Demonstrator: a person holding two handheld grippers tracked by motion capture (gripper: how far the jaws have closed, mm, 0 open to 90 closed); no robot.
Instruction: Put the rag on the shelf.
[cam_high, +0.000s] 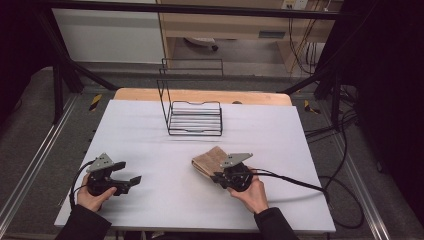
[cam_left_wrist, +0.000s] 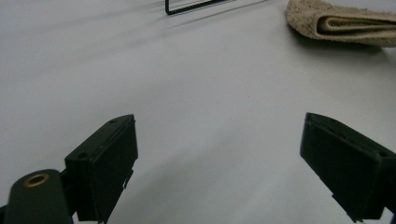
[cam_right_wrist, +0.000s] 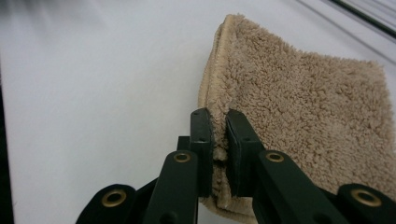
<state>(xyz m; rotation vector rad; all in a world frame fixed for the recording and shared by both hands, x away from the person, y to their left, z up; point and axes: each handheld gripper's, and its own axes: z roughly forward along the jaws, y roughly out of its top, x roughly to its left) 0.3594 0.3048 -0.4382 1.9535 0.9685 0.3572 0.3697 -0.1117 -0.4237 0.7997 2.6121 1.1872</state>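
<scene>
A folded tan towel (cam_high: 209, 160) lies on the white table, right of the middle. My right gripper (cam_high: 218, 177) is shut on its near edge; in the right gripper view the two black jaws pinch the towel (cam_right_wrist: 299, 102) at its fold, my right gripper (cam_right_wrist: 219, 135) pointing along it. My left gripper (cam_high: 131, 182) rests low over the table at the front left, jaws wide apart with nothing between them. In the left gripper view, my left gripper (cam_left_wrist: 219, 154) faces bare table, and the towel (cam_left_wrist: 345, 23) lies far off at the upper right.
A black wire rack (cam_high: 194, 117) with a tall back frame stands at the middle back of the white table (cam_high: 150, 150). A cable (cam_high: 300, 182) trails from the right gripper to the right edge. A wooden strip (cam_high: 200, 95) runs behind the sheet.
</scene>
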